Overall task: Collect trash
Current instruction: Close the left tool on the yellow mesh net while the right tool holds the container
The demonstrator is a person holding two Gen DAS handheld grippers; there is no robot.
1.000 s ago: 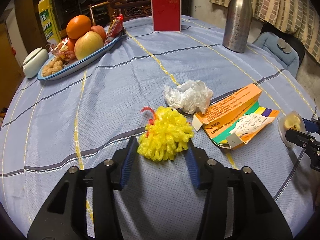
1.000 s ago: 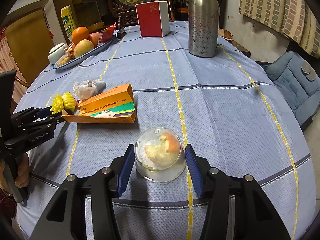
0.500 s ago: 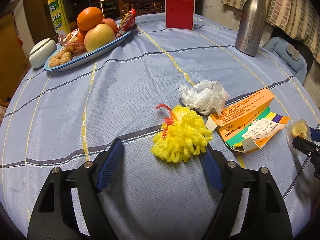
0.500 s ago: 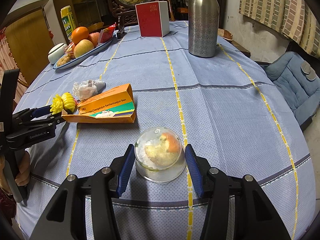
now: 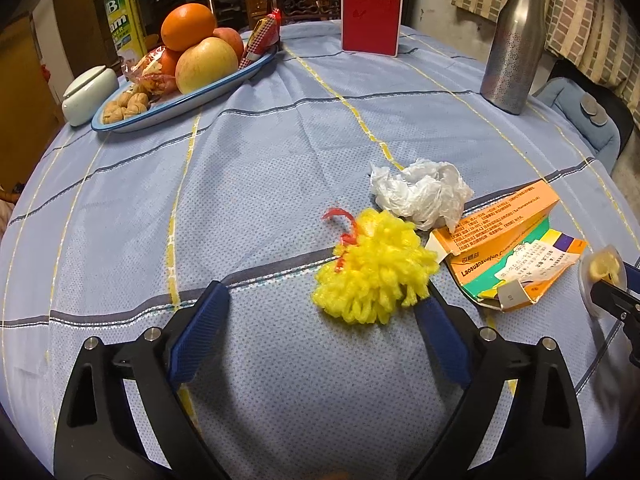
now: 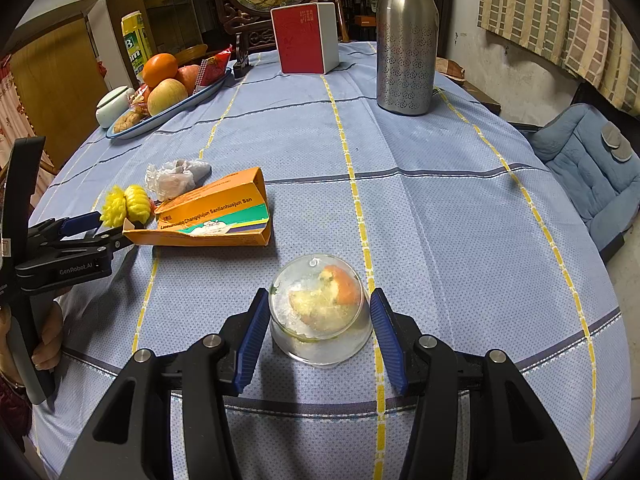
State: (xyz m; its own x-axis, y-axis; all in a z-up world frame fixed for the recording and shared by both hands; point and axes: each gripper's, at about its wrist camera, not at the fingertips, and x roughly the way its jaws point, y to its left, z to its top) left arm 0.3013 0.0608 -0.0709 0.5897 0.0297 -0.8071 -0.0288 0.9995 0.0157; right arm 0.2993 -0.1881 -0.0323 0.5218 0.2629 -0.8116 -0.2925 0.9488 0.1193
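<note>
**Two grippers, four scraps left on the cloth**

Four bits of trash lie on our blue tablecloth (image 5: 280, 152). The orange carton (image 5: 508, 236) is the largest, next the crumpled white plastic (image 5: 420, 192), then the yellow foam net (image 5: 372, 268). Our left gripper (image 5: 324, 312) has just been opening and stands wide, its right pad just beside the net, nothing gripped. Our right gripper (image 6: 316, 320) brackets the clear cup (image 6: 318, 312) of fruit scraps; pads look slightly clear. We risk nudging the light net away, or tipping the cup.
</note>
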